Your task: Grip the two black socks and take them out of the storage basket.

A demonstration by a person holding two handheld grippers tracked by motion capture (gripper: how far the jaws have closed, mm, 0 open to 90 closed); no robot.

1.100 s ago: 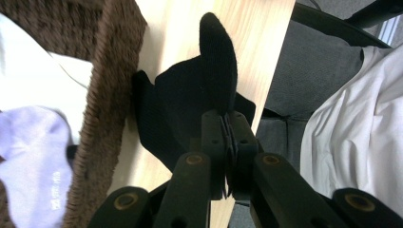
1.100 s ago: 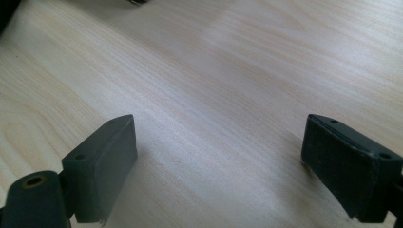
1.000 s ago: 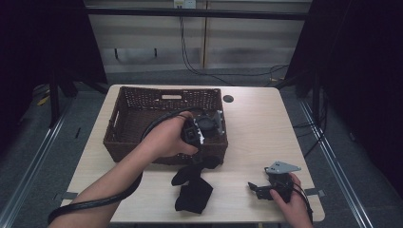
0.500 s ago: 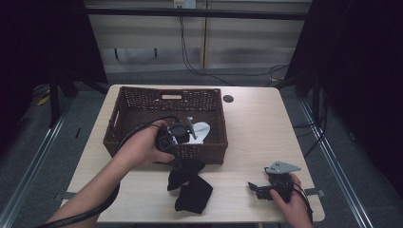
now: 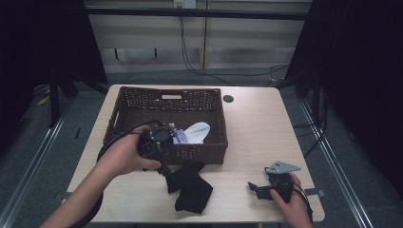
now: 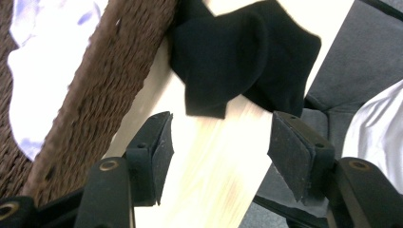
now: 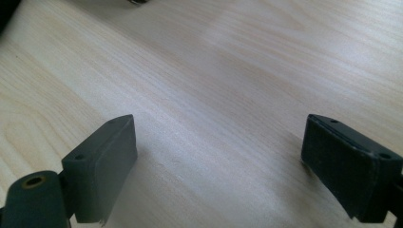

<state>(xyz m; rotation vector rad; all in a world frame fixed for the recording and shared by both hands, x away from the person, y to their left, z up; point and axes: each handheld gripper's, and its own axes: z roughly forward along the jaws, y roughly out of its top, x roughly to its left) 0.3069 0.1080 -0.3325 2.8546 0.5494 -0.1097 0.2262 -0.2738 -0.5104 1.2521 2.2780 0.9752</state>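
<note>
**One sock in the basket, a black pair left on the table**

A white sock [image 5: 194,133] with pale blue marks already lies inside the wicker basket [image 5: 126,102], against its near wall. Two black socks [image 5: 190,186] lie overlapped on the table [image 5: 256,123], their upper edge touching the basket's near wall, so the sorting looks roughly part done, with this dark pair yet to go in.

The left gripper [image 5: 164,168] sits low at the basket's near-left side, held in a hand that comes in from the lower left, and points down toward the black socks. Its jaws have just been opening and now stand apart with nothing between them; in the left gripper view only bare tabletop lies between the pads [image 6: 161,147], with the black socks [image 6: 242,61] just ahead.

The right gripper [image 5: 254,189] rests near the table's near-right corner, well apart from the socks, pointing leftward. Its jaws are spread wide over bare wood, holding nothing.
</note>
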